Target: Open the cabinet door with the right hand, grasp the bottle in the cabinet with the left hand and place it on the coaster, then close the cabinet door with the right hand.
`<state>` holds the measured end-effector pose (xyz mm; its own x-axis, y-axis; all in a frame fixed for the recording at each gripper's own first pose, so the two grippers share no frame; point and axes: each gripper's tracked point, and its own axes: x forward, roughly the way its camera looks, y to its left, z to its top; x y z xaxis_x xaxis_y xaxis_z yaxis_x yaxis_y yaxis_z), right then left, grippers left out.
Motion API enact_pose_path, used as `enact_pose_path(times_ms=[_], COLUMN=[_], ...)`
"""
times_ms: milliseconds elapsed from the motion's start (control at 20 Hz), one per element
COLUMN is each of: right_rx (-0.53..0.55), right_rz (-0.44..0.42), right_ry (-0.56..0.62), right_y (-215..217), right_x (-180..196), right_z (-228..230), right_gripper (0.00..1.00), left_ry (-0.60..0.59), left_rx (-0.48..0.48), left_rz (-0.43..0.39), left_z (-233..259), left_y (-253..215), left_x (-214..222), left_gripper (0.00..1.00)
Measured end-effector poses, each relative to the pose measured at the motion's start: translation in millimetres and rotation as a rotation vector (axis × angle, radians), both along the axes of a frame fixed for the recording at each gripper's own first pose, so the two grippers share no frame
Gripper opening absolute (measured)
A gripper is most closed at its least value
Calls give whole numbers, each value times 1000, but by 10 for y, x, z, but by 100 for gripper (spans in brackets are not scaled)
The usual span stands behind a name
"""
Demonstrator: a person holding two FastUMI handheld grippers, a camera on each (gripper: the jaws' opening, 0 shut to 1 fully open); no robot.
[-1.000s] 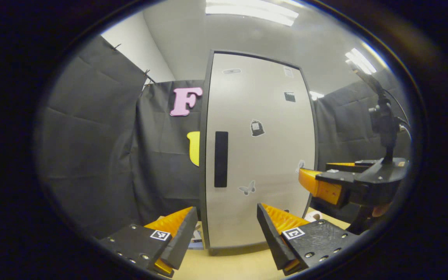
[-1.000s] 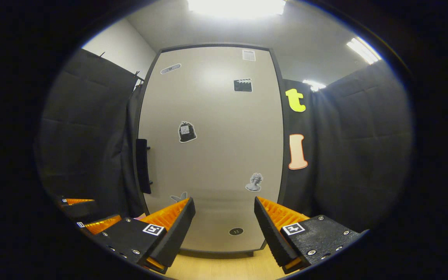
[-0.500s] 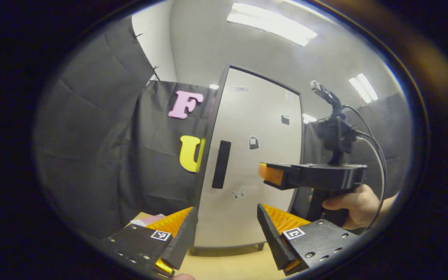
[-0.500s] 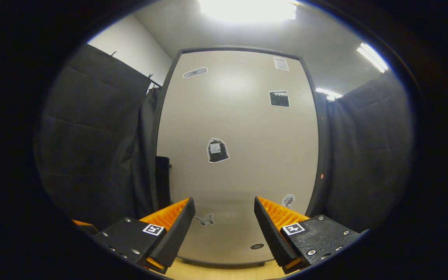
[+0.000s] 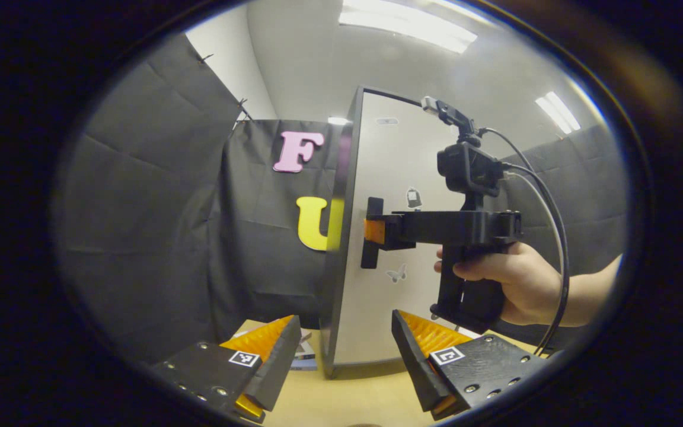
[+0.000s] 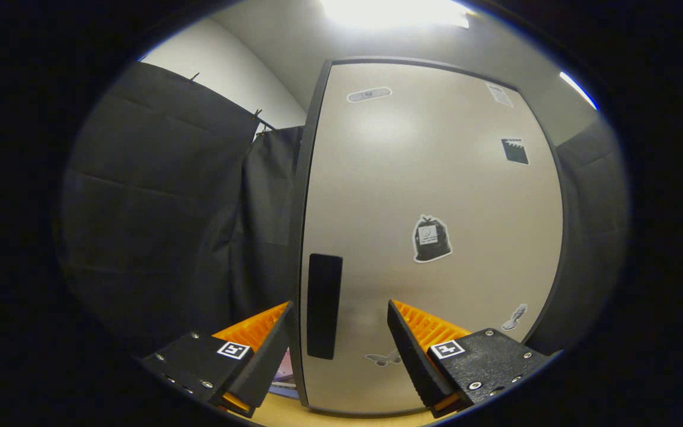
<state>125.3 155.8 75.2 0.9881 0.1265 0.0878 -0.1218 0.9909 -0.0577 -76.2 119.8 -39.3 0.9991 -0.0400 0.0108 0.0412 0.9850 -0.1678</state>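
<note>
In the left gripper view, the left claw (image 5: 344,356) sits at the bottom of the frame with its fingers apart, holding nothing, above a pale wooden surface (image 5: 353,397). The cabinet door (image 5: 392,249) stands in the middle, seen at a slant, with its dark handle (image 5: 371,234) on its left side. The right claw (image 5: 374,231) reaches in from the right, held by a hand (image 5: 510,284), its tip right at the handle; I cannot tell from here whether it touches. Black cloth walls hang on the left, and ceiling lights glow at the top.

In the right gripper view, the right claw (image 6: 341,350) has its fingers apart, with the handle (image 6: 324,305) standing between them, just beyond the tips. The door (image 6: 436,237) fills the centre and right, dotted with small stickers. A strip of the surface (image 6: 282,415) shows at the bottom edge.
</note>
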Motion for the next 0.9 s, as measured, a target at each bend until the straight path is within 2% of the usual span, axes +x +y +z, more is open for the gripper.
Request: enact_pose_path(times_ms=[50,200,300,400,450,500,600,650,700,750,800,850,900], right_rx=[-2,-35,-48,-56,-60,-47,-39,-51,-69,-81,-83,-78,-76], right_rz=[5,21,39,50,70,88,122,131,139,149,165,184,205], right_ry=[7,0,6,64,100,102,109,114,113,112,113,114,112], right_y=[39,131,205,242,238,249,252,255,249,248,254,259,264], right_x=[55,162,213,324,292,338,319,322,313,305,294,283,265], right_z=[-12,-40,-82,-259,-326,-348,-338,-345,-346,-345,-360,-365,-360], right_gripper=[95,95,85,60,43,38,33,30,29,28,27,27,27], left_ry=[10,32,35,48,37,34,34,32,34,36,33,28,25], left_rx=[7,33,25,9,-10,-22,-15,-6,3,9,10,7,1], left_rz=[11,41,57,79,83,88,101,100,96,93,92,96,100], left_z=[-48,-129,-157,-162,-119,-87,-135,-146,-159,-161,-157,-136,-121], left_y=[73,228,286,330,326,328,438,451,435,420,401,393,379], left_x=[-14,-59,-74,-97,-103,-111,-63,-38,-7,20,43,61,85], left_gripper=[88,88,88,88,93,88,88,93,88,93,93,88,88])
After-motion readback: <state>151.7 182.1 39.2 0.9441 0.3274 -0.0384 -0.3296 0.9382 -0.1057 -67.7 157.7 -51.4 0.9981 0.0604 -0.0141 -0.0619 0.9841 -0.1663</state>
